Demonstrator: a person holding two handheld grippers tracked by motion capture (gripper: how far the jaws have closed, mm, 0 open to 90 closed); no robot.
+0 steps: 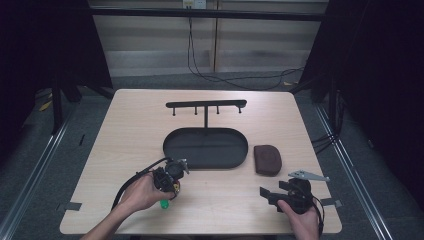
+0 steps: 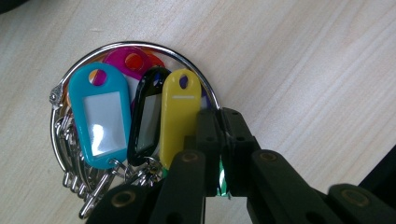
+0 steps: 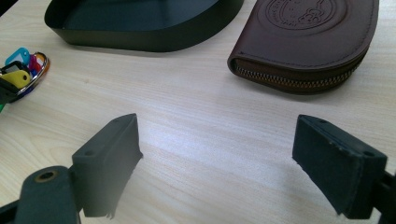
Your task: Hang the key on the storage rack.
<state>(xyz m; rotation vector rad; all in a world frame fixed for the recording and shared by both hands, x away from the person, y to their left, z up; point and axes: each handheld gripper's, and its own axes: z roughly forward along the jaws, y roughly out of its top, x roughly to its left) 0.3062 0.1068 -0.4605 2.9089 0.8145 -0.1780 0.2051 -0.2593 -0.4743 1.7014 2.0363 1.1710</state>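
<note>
Key ring [image 2: 135, 112] with coloured tags lying on the table [image 1: 125, 130] near the front left, left gripper [image 2: 219, 154] clamped on a green tag, right gripper [image 3: 229, 163] wide and empty, tray [image 1: 205, 148] and rack [image 1: 206, 105] bare, so likely barely begun.

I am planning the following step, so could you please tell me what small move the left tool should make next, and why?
Probably lift the left tool a little off the table. Its jaws look shut on a green tag of the key ring bunch, which lies flat on the wood short of the black tray. The hook rack stands beyond it, so raising seems to come first.
</note>
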